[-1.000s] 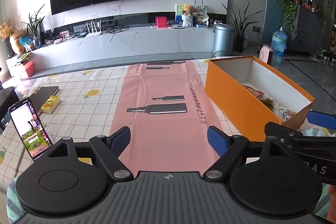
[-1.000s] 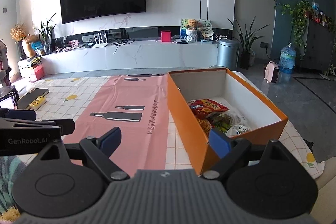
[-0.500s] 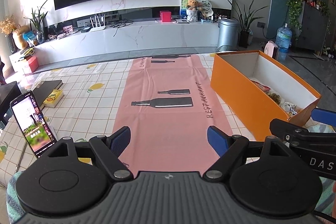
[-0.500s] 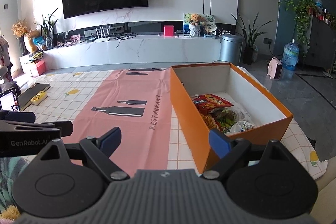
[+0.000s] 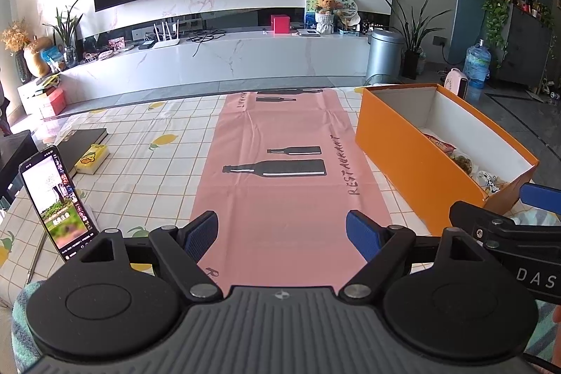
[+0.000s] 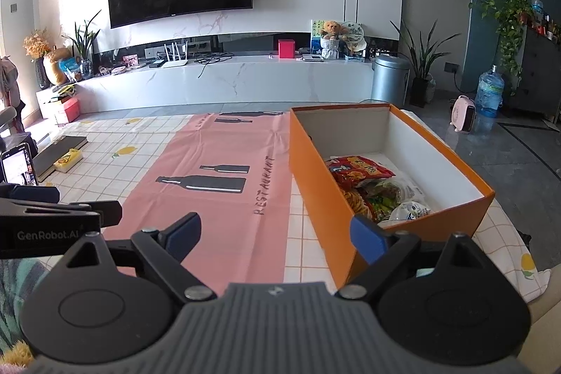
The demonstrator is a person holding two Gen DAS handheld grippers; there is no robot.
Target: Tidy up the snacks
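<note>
Snack packets (image 6: 364, 179) lie heaped in the near half of the orange box (image 6: 322, 198), whose long axis runs near to far. The left gripper (image 5: 282, 233), jaws spread and empty, sits over the pink mat (image 5: 280, 198), left of the box. The right gripper (image 6: 277, 233), likewise spread and empty, is nearer, its right finger (image 6: 364, 239) just before the box's near corner.

Checked tablecloth (image 5: 147, 163) – pink runner (image 5: 280, 184), orange box (image 6: 315, 184), phone (image 5: 56, 198), book (image 5: 84, 142)

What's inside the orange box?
The orange box holds snack packets piled at its near end: a red packet, a green one and a white one. The far end is bare. Whatever lies underneath the pile is hidden.
</note>
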